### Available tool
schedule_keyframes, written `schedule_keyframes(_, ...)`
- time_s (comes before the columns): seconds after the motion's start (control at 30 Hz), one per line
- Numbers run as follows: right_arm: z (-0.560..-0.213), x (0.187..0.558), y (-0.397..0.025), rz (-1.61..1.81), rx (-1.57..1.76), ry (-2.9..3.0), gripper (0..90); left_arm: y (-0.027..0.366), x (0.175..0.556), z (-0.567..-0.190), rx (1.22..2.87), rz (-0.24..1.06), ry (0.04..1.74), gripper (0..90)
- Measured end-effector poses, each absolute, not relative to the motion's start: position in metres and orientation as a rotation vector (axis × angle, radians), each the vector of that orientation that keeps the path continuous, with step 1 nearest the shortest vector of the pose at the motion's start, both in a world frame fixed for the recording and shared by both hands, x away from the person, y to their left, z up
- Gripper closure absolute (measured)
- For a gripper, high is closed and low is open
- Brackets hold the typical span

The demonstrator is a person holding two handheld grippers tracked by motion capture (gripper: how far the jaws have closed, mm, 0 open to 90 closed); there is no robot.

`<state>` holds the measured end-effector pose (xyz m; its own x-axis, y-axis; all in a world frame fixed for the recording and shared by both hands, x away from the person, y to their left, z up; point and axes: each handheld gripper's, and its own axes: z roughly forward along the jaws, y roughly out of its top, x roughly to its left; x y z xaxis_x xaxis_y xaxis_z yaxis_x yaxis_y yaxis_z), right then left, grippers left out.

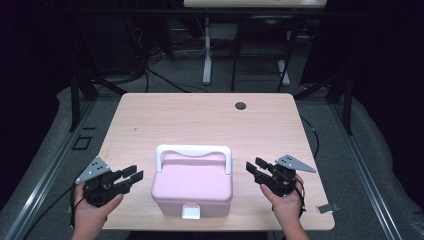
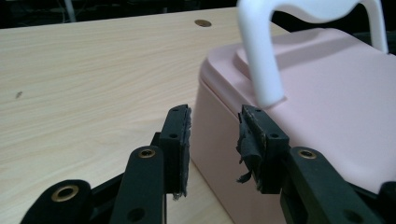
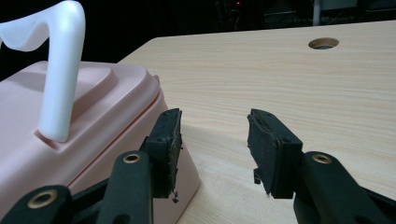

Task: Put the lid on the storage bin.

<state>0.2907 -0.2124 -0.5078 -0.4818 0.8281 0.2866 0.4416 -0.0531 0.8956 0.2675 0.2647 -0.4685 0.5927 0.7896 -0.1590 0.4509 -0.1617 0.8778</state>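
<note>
A pink lidded box (image 1: 192, 186) with an upright white handle (image 1: 194, 151) and a white front latch (image 1: 190, 212) sits near the table's front edge. My left gripper (image 1: 134, 174) is held open just left of the box, with nothing between its jaws. In the left gripper view the gripper (image 2: 214, 140) points at the box's (image 2: 327, 112) left wall below the handle's (image 2: 261, 56) post. My right gripper (image 1: 253, 167) is open just right of the box and holds nothing. The right gripper view has the gripper (image 3: 214, 142) beside the box's (image 3: 70, 126) corner, apart from it.
The wooden table (image 1: 200, 120) has a round cable hole (image 1: 240, 105) near its far edge. A small metal clip (image 1: 327, 207) lies off the front right corner. Table legs and cables stand on the floor beyond the far edge.
</note>
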Motion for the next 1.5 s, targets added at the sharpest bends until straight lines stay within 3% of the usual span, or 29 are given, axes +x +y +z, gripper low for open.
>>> schedule_keyframes(0.9,-0.512,0.294,-0.218,1.498,1.367,1.879,51.9,0.272,0.329,-0.489,1.788,0.456,1.141,59.7)
schedule_keyframes(1.5,-0.527,0.301,-0.224,1.410,1.407,1.902,50.7,0.278,0.339,-0.522,1.791,0.473,1.198,53.5)
